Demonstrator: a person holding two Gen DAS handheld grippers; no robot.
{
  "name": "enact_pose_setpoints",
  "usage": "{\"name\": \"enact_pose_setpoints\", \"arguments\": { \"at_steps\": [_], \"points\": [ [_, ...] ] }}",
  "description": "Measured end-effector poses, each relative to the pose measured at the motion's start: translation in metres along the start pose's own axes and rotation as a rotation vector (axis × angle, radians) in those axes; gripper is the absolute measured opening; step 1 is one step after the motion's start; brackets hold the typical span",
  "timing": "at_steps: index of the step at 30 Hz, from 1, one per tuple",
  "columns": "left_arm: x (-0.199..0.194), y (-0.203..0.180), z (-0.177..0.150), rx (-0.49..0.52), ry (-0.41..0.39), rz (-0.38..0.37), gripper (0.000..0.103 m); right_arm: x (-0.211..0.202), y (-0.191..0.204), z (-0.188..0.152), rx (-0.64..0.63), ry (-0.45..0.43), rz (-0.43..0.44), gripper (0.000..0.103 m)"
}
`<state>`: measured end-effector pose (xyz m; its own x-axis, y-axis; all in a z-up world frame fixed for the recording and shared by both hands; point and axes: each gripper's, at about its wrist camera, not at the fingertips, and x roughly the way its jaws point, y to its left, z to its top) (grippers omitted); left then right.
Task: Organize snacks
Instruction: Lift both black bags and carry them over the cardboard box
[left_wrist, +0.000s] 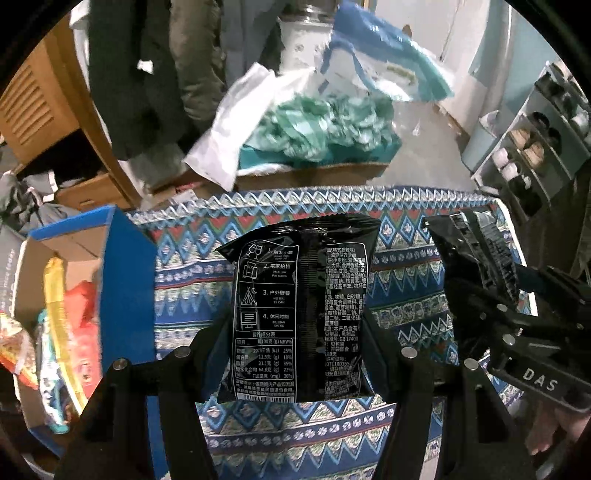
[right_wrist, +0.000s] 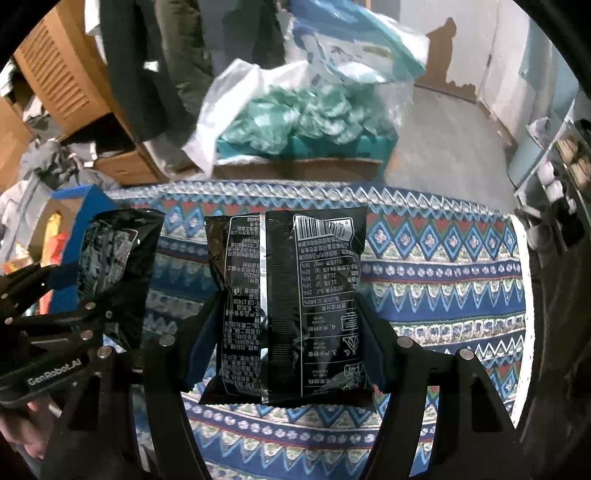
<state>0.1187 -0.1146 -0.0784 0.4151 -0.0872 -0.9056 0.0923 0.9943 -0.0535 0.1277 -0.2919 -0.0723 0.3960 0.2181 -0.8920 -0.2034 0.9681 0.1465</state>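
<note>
My left gripper (left_wrist: 297, 326) is shut on a black snack packet (left_wrist: 299, 280), which stands upright with its white print facing me, lifted above the patterned tablecloth (left_wrist: 406, 295). The pads pinch the packet's lower sides. In the right wrist view, my right gripper (right_wrist: 287, 310) is shut on a second black snack packet (right_wrist: 291, 273), held upside down. Each gripper shows in the other's view: the right one (left_wrist: 476, 258) with its packet at the right, the left one (right_wrist: 85, 314) with its black packet (right_wrist: 114, 254) at the left. A hand shows behind each.
An open blue cardboard box (left_wrist: 125, 288) with several colourful snack packs stands at the table's left end. Beyond the far edge is a brown carton (left_wrist: 314, 175) piled with teal bags. A shoe rack (left_wrist: 535, 147) lines the right side and a wooden cabinet (left_wrist: 33, 110) the left.
</note>
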Motion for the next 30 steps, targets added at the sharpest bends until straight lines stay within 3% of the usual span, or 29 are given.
{"name": "enact_pose_setpoints", "arguments": {
  "at_steps": [17, 30],
  "points": [
    [-0.056, 0.069, -0.022, -0.073, -0.075, 0.033, 0.064, -0.027, 0.099, 0.028, -0.135, -0.06, 0.102, 0.068],
    [-0.072, 0.16, -0.034, -0.212, -0.096, 0.064, 0.064, -0.004, 0.181, 0.049, -0.201, -0.02, 0.18, 0.068]
  ]
}}
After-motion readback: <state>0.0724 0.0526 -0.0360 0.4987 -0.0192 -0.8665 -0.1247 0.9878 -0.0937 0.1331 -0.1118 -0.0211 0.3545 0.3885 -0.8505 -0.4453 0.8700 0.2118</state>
